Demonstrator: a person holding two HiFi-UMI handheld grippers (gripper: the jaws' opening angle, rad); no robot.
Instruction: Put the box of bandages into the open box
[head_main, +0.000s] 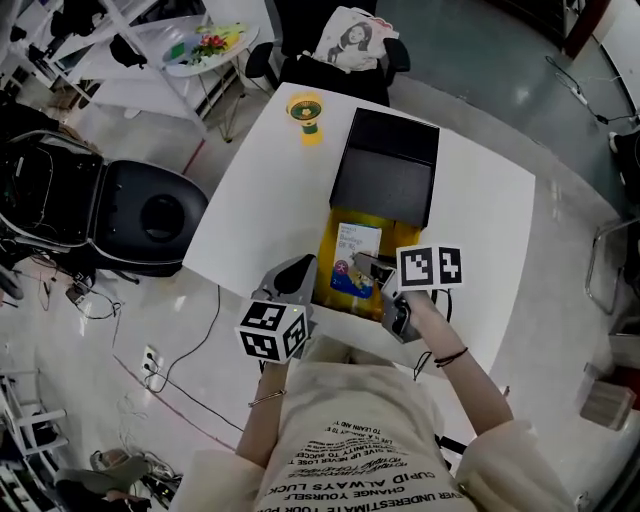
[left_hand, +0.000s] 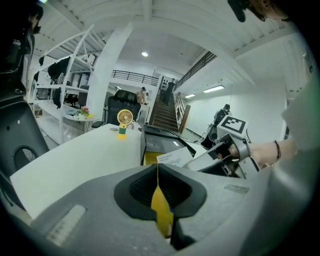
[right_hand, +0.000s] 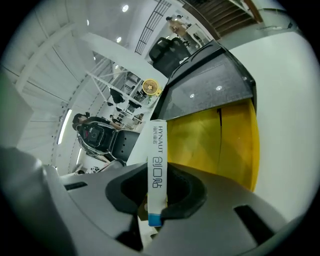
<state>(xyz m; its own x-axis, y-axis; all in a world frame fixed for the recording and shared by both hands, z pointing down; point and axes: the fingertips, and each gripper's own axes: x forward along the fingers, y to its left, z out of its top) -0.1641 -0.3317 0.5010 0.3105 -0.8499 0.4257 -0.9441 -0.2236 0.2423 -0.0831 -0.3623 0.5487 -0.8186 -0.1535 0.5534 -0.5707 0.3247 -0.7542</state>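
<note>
Head view overhead; gripper views — close, low — share open box (head_main: 385, 180).

Glossy cardboard bandage box (head_main: 355, 258), matt white table (head_main: 268, 190)

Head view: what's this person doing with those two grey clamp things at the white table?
A person works two handheld grey grippers. The right gripper is shut on the edge of a flat white-and-blue box of bandages, holding it over an open black box with a yellow lining on the white table. The left gripper pinches that box's yellow near wall. The bandages are not yet released.
</note>
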